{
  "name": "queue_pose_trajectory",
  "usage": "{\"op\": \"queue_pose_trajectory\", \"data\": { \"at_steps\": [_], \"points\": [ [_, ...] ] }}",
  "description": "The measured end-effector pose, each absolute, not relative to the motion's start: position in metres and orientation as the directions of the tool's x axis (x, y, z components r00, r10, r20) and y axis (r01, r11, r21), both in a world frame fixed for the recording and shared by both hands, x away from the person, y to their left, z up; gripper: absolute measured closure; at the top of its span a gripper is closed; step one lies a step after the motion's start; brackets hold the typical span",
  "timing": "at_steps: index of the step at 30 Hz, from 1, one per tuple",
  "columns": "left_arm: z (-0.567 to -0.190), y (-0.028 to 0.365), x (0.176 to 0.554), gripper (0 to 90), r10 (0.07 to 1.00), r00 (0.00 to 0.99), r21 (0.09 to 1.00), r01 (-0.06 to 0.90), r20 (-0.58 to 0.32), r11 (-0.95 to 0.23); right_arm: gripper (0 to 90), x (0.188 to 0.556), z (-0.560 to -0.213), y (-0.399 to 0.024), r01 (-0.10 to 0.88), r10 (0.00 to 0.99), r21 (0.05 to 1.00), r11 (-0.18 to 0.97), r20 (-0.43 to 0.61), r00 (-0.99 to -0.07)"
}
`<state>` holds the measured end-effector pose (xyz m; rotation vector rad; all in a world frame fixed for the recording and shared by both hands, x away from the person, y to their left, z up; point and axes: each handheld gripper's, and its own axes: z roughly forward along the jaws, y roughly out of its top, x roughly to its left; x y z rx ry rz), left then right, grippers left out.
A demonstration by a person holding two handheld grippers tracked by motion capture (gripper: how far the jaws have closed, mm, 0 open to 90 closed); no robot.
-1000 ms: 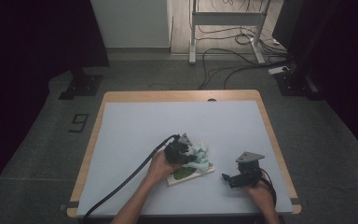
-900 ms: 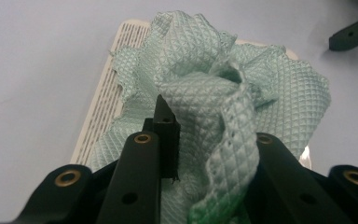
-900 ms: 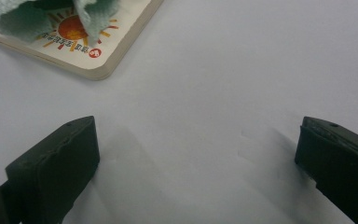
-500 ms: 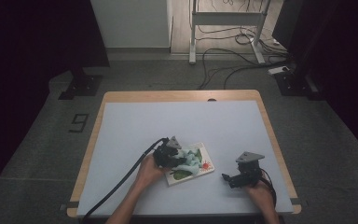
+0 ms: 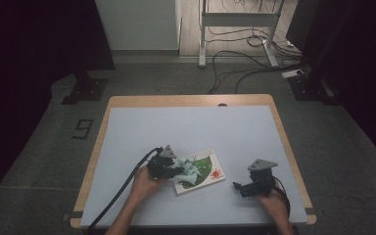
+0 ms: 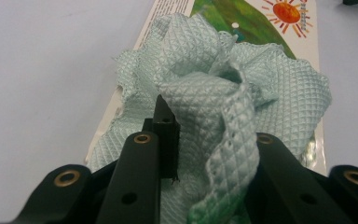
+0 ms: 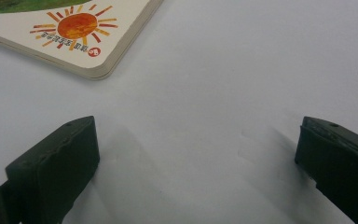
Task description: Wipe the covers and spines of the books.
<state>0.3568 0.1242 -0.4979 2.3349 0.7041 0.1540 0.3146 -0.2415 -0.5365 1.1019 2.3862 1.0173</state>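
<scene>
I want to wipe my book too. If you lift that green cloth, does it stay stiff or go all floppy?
Probably floppy: the cloth is bunched in soft folds where the left tongs pinch it. It looks thin and quilted, so likely light. It would probably drag across the book rather than slide or roll.

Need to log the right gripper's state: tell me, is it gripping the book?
No: in the right gripper view the right gripper stands wide open over bare table, apart from the book.

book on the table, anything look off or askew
The book lies at an angle to the table edges, and a crumpled pale green cloth, clamped in the left gripper, covers part of its cover.
</scene>
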Motion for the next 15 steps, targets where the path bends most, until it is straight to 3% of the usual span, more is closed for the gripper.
{"op": "queue_pose_trajectory", "data": {
  "at_steps": [15],
  "points": [
    [-0.497, 0.136, 0.337, 73.9, 0.528, 0.845, 0.641, 0.449, -0.08, -0.622, 0.0, 0.315, -0.537, -0.242, 0.53, 0.759, 0.72, 0.449, 0.005, -0.651]
  ]
}}
